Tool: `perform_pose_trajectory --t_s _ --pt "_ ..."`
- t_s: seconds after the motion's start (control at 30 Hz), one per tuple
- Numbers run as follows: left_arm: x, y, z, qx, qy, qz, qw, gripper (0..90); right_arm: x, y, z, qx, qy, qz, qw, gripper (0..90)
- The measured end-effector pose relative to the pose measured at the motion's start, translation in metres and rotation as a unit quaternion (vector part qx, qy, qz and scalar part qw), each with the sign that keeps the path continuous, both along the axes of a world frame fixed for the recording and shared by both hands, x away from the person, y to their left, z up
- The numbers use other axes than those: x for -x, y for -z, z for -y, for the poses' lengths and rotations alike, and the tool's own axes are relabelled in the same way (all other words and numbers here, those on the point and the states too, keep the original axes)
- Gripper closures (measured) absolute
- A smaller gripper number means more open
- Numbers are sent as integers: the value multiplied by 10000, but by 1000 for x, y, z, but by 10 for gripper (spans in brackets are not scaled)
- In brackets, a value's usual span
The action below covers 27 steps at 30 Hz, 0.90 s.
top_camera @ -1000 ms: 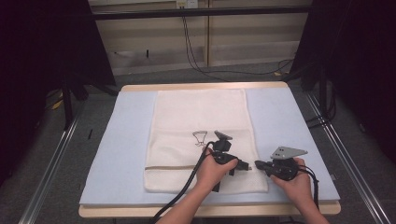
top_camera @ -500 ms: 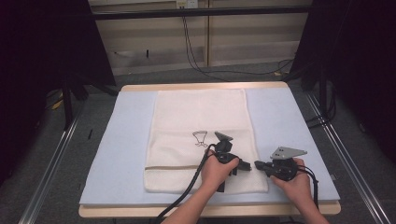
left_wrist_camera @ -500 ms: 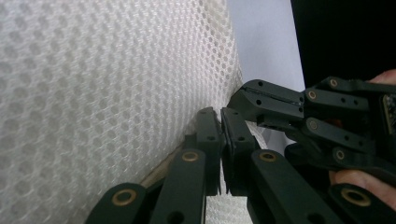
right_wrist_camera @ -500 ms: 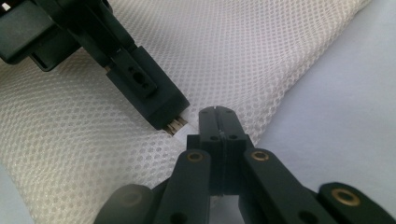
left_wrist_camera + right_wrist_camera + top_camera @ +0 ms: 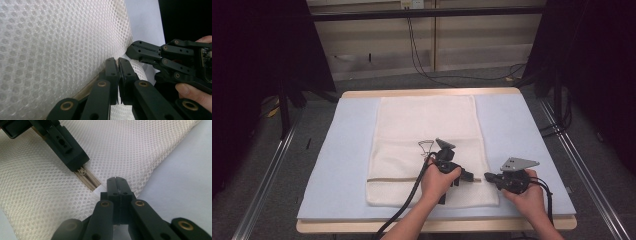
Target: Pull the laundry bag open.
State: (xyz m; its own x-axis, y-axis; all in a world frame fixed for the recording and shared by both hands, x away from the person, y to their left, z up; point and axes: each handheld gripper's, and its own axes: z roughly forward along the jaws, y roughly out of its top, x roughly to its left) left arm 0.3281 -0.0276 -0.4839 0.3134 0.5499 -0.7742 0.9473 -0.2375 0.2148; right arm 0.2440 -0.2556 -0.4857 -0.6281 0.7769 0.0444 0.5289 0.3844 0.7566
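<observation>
Right gripper (image 5: 119, 180) is pinching the white end tab of the zipper (image 5: 88, 179) at the near right edge of the mesh laundry bag (image 5: 427, 135), jaws closed on it. Just beyond along the zipper, left gripper (image 5: 80, 167) is clamping the zipper pull (image 5: 82, 172), jaws having just finished closing. The bag is lying flat on the blue mat (image 5: 337, 165).

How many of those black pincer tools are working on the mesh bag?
2: the left black two-jaw gripper at the white mesh bag's zipper, the right one pinching its right edge.
</observation>
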Motion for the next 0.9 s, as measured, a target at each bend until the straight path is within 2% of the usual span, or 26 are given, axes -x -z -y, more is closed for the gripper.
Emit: perform_pose_trajectory --t_s 0.1,0.33,0.37,0.53,0.67,0.9 --pt "-1 -2 -3 23 17 13 10000 874 0 0 -1 62 -15 31 10000 900" --pt "-2 -6 -12 -49 45 34 10000 874 -1 0 0 2 -26 -34 10000 900" --pt "-3 -6 -13 3 46 25 10000 874 -1 0 0 -1 -26 -32 10000 900" --pt "-4 -11 -20 -86 -3 110 9999 874 -2 0 0 -17 -25 -35 10000 900" --pt "-5 -13 -26 -67 -14 80 9999 874 -3 -1 1 -34 -17 -82 10000 900" --pt "-7 -16 -33 -96 23 109 9999 874 -1 0 0 -28 0 -55 10000 900"
